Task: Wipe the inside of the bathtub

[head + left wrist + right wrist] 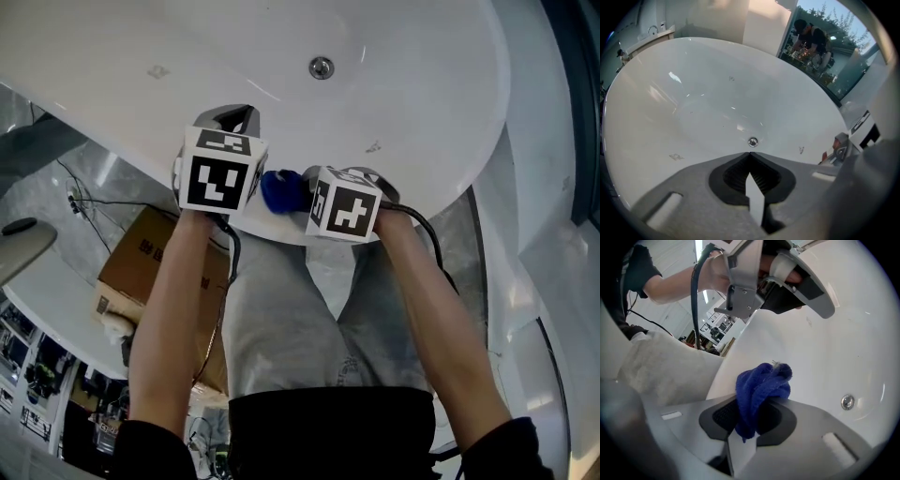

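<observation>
Pinching a bunched blue cloth (761,385), the right gripper (761,401) hangs over the near rim of the white bathtub (403,103), its jaws clamped onto the fabric, which bulges out above them. The left gripper (750,154) sits just beside it, jaws pressed together with nothing between, pointing into the tub toward a round metal fitting (753,141). Print on the cardboard box (155,258) is too small to read

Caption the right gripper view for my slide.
Right gripper shut on a blue cloth, white bathtub and its drain beyond.
</observation>
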A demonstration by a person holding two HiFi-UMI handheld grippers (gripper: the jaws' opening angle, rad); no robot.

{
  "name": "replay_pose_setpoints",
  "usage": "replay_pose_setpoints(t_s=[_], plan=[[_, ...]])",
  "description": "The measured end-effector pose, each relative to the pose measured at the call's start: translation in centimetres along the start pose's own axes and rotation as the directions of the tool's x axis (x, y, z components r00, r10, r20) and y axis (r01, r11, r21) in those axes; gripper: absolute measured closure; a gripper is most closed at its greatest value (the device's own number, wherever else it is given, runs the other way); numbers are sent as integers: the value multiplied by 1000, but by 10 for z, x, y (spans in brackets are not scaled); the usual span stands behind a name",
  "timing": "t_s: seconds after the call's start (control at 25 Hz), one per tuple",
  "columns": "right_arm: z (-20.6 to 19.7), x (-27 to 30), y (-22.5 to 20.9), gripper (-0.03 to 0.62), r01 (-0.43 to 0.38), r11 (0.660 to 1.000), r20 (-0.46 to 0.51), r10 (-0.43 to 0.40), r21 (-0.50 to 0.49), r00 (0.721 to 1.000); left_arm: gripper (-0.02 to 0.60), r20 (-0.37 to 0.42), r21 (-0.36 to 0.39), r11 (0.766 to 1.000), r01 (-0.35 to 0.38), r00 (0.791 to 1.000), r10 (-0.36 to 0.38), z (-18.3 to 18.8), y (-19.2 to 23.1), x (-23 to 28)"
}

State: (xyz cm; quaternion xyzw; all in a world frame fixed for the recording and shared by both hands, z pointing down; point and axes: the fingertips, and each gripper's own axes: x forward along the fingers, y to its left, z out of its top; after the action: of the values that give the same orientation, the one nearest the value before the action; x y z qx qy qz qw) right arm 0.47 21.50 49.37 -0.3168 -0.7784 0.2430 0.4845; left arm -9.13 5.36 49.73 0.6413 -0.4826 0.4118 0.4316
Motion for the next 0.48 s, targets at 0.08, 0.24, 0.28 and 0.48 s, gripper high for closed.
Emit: replay_pose_setpoints(t_s=[0.08, 0.24, 0.28, 0.48], plan=[[0, -5, 14, 514, -13, 1000, -2, 13, -1, 1000, 577, -4, 8, 1000, 2, 1000, -2, 3, -5, -9], [0, -18, 36, 513, -54, 998, 0, 54, -17, 999, 577, 7, 13, 1000, -9, 1000, 8, 15, -13, -24], [-1, -21, 38, 513, -62, 998, 4, 62, -16, 998, 577, 12, 12, 1000, -10, 1000, 9, 19, -15, -26], [-7, -29, 18, 505, -46, 998, 44, 44, 40, 998, 577, 14, 4, 1000, -15, 1000, 15, 29, -23, -21]])
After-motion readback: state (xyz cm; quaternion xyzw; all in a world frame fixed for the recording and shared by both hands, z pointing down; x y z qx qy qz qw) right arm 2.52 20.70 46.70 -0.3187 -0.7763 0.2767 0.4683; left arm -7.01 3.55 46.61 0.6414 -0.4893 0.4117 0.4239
